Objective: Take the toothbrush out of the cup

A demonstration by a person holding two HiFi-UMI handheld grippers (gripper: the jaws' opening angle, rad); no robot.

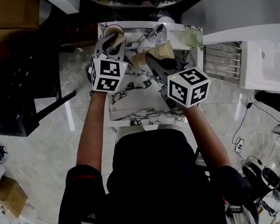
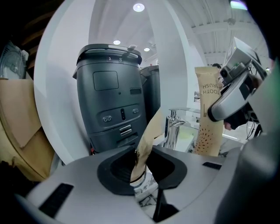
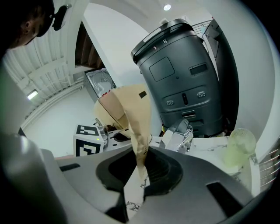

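On the marble table (image 1: pixel 138 109) a brown paper cup (image 1: pixel 114 30) with a white rim stands at the far left. My left gripper (image 1: pixel 113 45) is at this cup. In the left gripper view a tan strip of its wall (image 2: pixel 146 140) is pinched between the pads of that gripper (image 2: pixel 142 168). My right gripper (image 1: pixel 159 60) is shut on a kraft-paper toothbrush pack (image 1: pixel 163 51) held clear of the cup. The pack (image 3: pixel 135 127) rises from between the jaws of the right gripper (image 3: pixel 142 168). It also stands upright in the left gripper view (image 2: pixel 207 113).
A chrome faucet (image 1: pixel 160 32) and a pale green cup (image 1: pixel 191 37) stand at the table's far edge. A dark grey bin (image 2: pixel 111 96) is behind the table. Cardboard boxes (image 1: pixel 2 20) lie far left, and a metal rack (image 1: pixel 224 60) is at the right.
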